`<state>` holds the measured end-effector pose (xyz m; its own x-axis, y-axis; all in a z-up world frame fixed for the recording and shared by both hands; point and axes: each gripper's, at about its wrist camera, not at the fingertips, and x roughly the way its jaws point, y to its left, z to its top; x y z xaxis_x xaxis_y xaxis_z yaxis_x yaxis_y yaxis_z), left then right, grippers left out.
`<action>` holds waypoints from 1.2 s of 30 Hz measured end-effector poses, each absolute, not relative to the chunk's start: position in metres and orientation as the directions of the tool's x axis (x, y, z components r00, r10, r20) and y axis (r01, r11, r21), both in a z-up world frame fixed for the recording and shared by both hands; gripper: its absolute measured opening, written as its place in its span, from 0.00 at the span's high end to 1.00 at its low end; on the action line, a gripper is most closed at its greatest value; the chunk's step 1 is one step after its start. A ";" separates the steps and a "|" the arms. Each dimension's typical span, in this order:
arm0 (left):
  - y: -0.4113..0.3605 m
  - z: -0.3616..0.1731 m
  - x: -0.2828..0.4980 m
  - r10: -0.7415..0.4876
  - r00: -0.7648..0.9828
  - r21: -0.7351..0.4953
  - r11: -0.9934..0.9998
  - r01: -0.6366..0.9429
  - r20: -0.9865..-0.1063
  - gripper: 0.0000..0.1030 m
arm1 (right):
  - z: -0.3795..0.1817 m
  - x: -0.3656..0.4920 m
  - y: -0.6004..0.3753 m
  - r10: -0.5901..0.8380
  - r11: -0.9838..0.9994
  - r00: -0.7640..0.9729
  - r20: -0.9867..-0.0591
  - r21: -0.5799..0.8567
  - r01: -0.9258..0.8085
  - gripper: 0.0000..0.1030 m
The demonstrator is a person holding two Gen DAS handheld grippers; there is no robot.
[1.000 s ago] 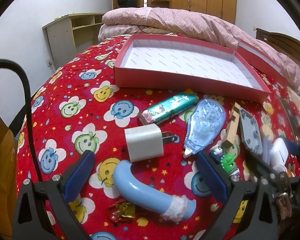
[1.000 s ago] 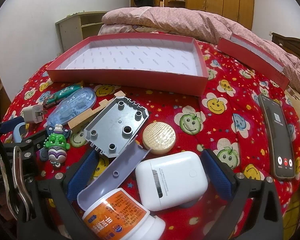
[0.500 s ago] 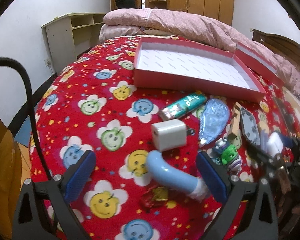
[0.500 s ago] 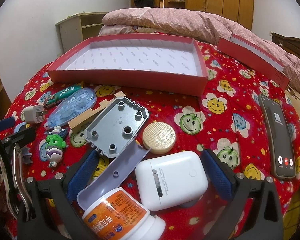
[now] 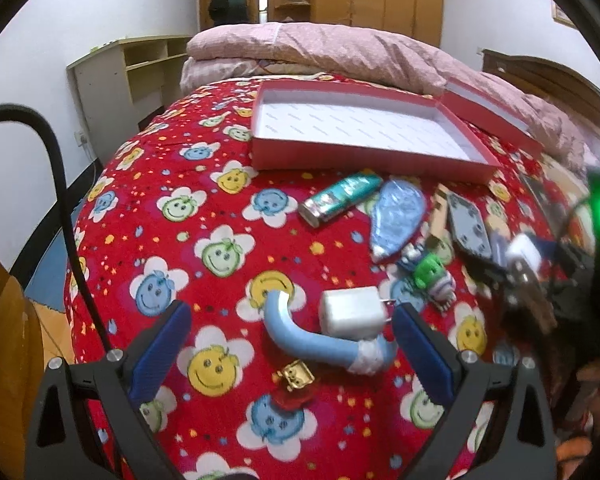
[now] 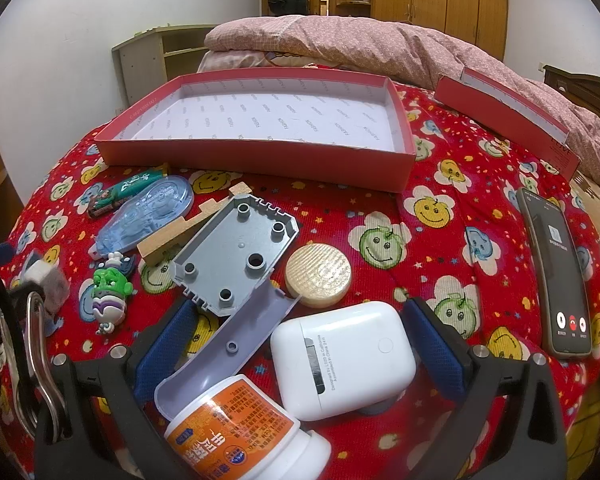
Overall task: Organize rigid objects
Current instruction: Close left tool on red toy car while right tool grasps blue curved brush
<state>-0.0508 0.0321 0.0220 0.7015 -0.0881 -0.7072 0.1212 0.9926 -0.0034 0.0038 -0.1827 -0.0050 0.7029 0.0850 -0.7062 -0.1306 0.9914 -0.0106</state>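
Even indoor light, fisheye bending at edges — motion blur in left view's right side

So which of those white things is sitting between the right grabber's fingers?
The white earbud case. The white charger plug lies by the left gripper instead.

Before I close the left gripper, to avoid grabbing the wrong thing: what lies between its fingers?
In the left wrist view, between the left gripper's fingers lie the white charger and the blue tube.
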 end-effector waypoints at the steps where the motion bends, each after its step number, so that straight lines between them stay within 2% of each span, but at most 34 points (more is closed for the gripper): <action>1: 0.031 0.020 -0.054 -0.087 0.699 0.009 0.991 0.133 -0.710 0.01 | -0.005 0.004 -0.183 0.085 0.991 0.703 -0.706 -0.011 -0.131 0.00; 18: 0.040 0.015 -0.081 -0.094 0.721 0.060 0.981 0.186 -0.687 0.02 | -0.005 0.004 -0.184 0.088 0.991 0.703 -0.705 -0.007 -0.132 0.00; 21: 0.041 0.018 -0.085 -0.082 0.728 0.077 0.980 0.183 -0.681 0.06 | -0.004 0.004 -0.185 0.097 0.991 0.701 -0.707 0.004 -0.133 0.00; 24: 0.043 0.019 -0.088 -0.083 0.732 0.077 0.980 0.183 -0.676 0.10 | 0.002 0.002 -0.186 0.122 0.989 0.700 -0.704 0.028 -0.144 0.06; 29: 0.050 0.014 -0.088 -0.030 0.720 0.109 0.983 0.146 -0.693 0.19 | 0.023 -0.015 -0.192 0.164 0.984 0.722 -0.672 0.063 -0.164 0.07; 33: 0.061 0.010 -0.090 -0.074 0.701 0.034 0.990 0.139 -0.709 0.25 | 0.036 -0.031 -0.188 0.212 0.974 0.720 -0.661 0.087 -0.207 0.07; 35: 0.062 0.007 -0.089 -0.093 0.694 0.013 0.989 0.146 -0.714 0.33 | 0.039 -0.037 -0.182 0.265 0.961 0.698 -0.665 0.118 -0.252 0.13; 36: 0.061 0.006 -0.088 -0.100 0.692 0.004 0.989 0.148 -0.715 0.34 | 0.039 -0.039 -0.179 0.283 0.955 0.688 -0.669 0.129 -0.268 0.20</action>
<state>-0.0878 0.0615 0.0062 0.6917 -0.1002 -0.7152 0.1478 0.9890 0.0044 -0.0387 -0.1788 0.0388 0.6877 0.2831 -0.6685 -0.2678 0.9548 0.1288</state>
